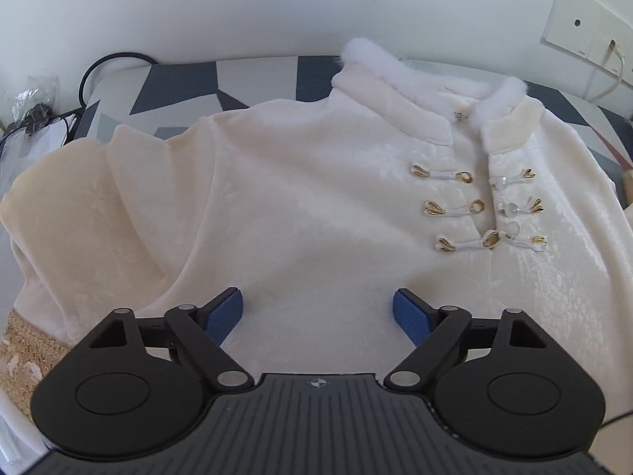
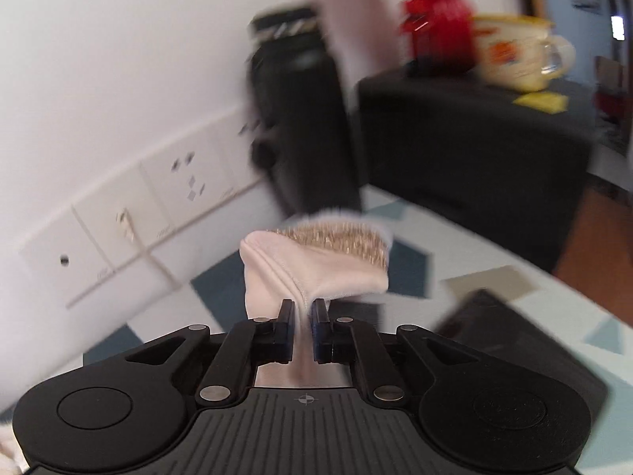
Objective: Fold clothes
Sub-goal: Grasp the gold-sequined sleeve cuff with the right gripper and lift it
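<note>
Fingers (image 2: 285,324) of the right gripper (image 2: 304,326) pressed together on a fold of cream cloth, a sleeve end (image 2: 316,265) by the look of its gold-sequinned cuff band, which stands up and fans out just past the tips. Fingers (image 1: 225,314) of the left gripper (image 1: 317,314) spread wide, blue pads facing each other, nothing between them; they hover low over the front panel of the garment (image 1: 300,206). Garment is a cream velvet top lying front-up on the desk (image 1: 257,75), which carries a grey, white and blue geometric cover. Fur-trimmed collar (image 1: 427,75) lies at the far side from the left gripper, three gold knot fastenings (image 1: 455,208) run down the placket to its right, so the long axis runs away from the left fingers, collar far, hem near and out of frame. One sleeve (image 1: 79,213) is bunched at the left, its gold cuff (image 1: 27,352) partly cut off by the gripper body. Key relation: cloth body lies straight ahead of and below the left fingers; the right gripper already carries its sleeve end clear of the desk, so a fold across the body would be led from the right. Hard to make out: the right view is motion-blurred; where the held sleeve joins the body is hidden below the gripper. Hem is unseen, so how far folded I cannot tell. Wall sockets (image 2: 190,182), a dark cabinet (image 2: 474,138), a mug (image 2: 514,55) behind.
</note>
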A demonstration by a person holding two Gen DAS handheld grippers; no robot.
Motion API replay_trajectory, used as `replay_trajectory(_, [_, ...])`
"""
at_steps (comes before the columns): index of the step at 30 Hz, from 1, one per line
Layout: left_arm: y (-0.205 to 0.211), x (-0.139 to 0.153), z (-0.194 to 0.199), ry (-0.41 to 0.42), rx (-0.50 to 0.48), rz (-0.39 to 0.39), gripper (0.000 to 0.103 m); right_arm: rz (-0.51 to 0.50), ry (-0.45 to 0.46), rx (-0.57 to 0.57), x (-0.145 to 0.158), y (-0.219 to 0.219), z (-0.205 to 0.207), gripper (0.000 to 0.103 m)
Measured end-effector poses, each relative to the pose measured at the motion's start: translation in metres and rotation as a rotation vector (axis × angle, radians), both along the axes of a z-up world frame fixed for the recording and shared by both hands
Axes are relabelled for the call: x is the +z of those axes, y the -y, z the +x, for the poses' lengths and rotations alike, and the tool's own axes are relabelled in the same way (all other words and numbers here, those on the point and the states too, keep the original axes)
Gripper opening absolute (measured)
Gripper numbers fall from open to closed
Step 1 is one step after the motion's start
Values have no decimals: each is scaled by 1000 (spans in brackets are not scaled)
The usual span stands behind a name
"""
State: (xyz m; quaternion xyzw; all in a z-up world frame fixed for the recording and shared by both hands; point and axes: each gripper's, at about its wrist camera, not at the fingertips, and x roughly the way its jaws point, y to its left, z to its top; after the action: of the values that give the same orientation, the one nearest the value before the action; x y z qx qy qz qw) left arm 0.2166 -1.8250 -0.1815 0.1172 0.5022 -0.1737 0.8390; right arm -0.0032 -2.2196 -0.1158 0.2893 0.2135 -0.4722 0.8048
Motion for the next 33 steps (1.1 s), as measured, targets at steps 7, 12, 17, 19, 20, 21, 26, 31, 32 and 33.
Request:
replay_trajectory(7, [-1,-1,-4,-6,-17,-11,89,219,-98,-36,-30,-45,-87,12])
replay_trajectory(12, [4,-2,-9,-1,-49,15,96,175,-90,-97,-32,-49,-99,58])
replay_trajectory(17, [7,-5,-13,9,-49,28,102,91,-143,-98,-28,-19,-74,69])
replay_trajectory(19, [8,-4,-14,18,-56,31,103,86,-189,-93,-34,0,-53,80])
replay_trajectory(20, [9,-4,-14,24,-60,33,103,84,-215,-84,-37,6,-43,81])
replay_trajectory(21, [9,-4,-15,30,-66,36,103,83,-242,-73,-40,11,-35,84])
replay_trajectory(26, [10,-4,-16,45,-72,32,103,72,-367,-58,-56,22,-5,79])
replay_trajectory(31, [7,-5,-13,28,-62,11,103,-47,-338,-45,-37,14,-13,10])
replay_trajectory(32, [7,-5,-12,19,-59,5,103,-75,-298,-62,-25,13,-20,9])
replay_trajectory(33, [6,-5,-10,10,-57,2,103,-104,-258,-80,-14,12,-27,9])
